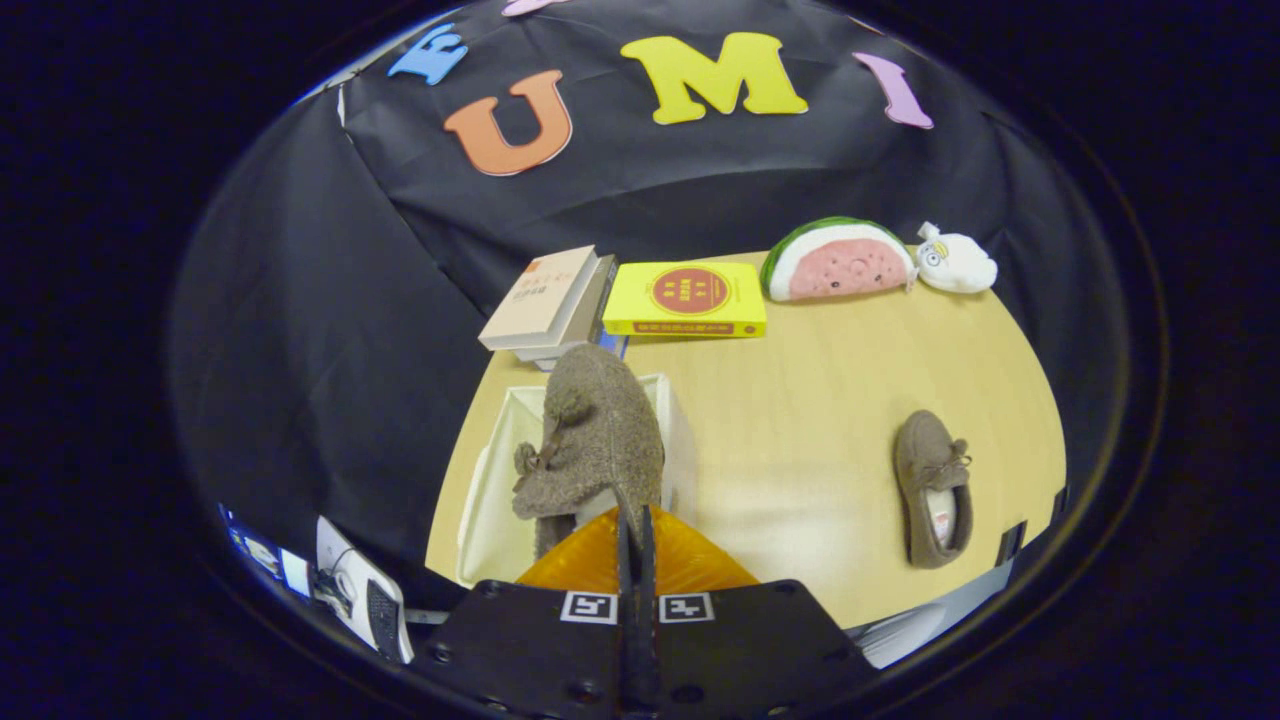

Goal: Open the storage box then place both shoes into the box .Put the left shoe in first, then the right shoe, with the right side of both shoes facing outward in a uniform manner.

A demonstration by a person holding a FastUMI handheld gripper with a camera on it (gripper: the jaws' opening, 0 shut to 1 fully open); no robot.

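My gripper [636, 522] is shut on the heel rim of a brown fuzzy shoe [598, 440], which hangs toe-away just ahead of the fingers, tilted on its side with its lace bow turned left. Under it stands the open white storage box [490, 490], and the shoe hovers over the box's right half. A second brown shoe [932, 487] lies flat on the wooden table [800, 400] well to the right of the fingers, opening up.
Beyond the box lies a stack of books [548, 305] and a yellow book [688, 299]. A watermelon-slice plush [838, 261] and a small white plush [955, 262] sit at the table's far right. Black cloth walls close the back and left.
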